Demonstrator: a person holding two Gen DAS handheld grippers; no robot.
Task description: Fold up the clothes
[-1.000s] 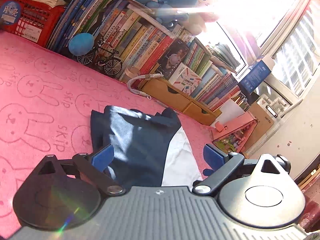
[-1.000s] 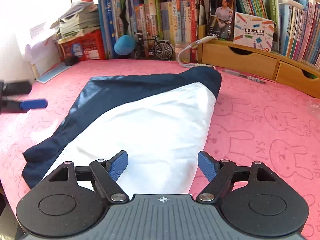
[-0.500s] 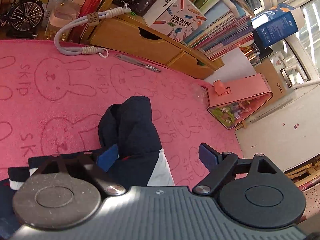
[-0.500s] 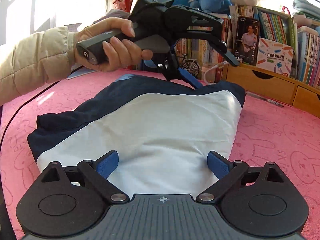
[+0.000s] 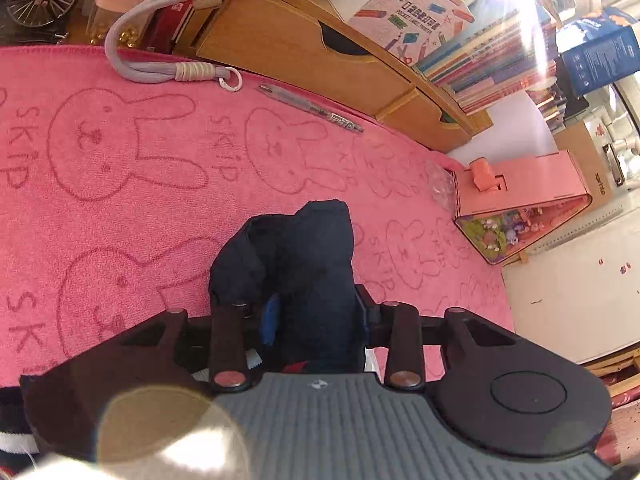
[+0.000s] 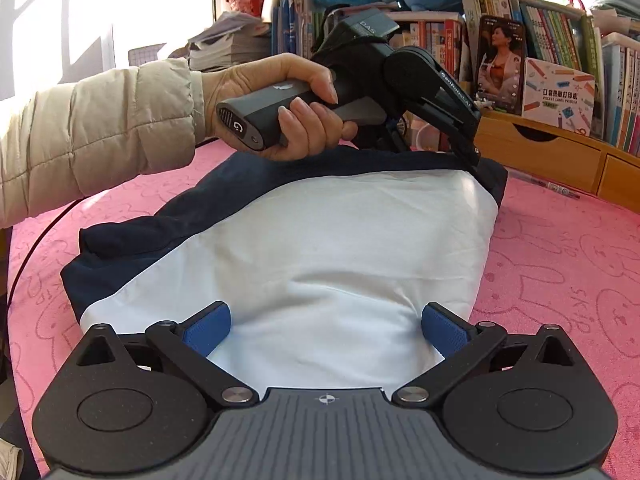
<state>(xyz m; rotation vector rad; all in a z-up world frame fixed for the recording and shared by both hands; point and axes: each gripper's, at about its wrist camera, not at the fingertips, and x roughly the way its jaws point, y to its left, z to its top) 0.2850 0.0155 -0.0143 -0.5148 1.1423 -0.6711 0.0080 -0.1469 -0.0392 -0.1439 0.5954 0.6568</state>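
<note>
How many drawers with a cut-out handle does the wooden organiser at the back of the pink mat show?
2. The first drawer sits under the books beside the garment's far end; the second drawer is to its right, cut by the picture edge. More may be hidden beyond the edge.

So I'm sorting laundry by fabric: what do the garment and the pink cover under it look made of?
Garment: thin woven cloth, probably cotton or a blend, matte white and navy panels, soft creases. Pink cover: looks like terry or microfibre towelling, with fuzzy pile and pressed-in rabbit outlines.
</note>
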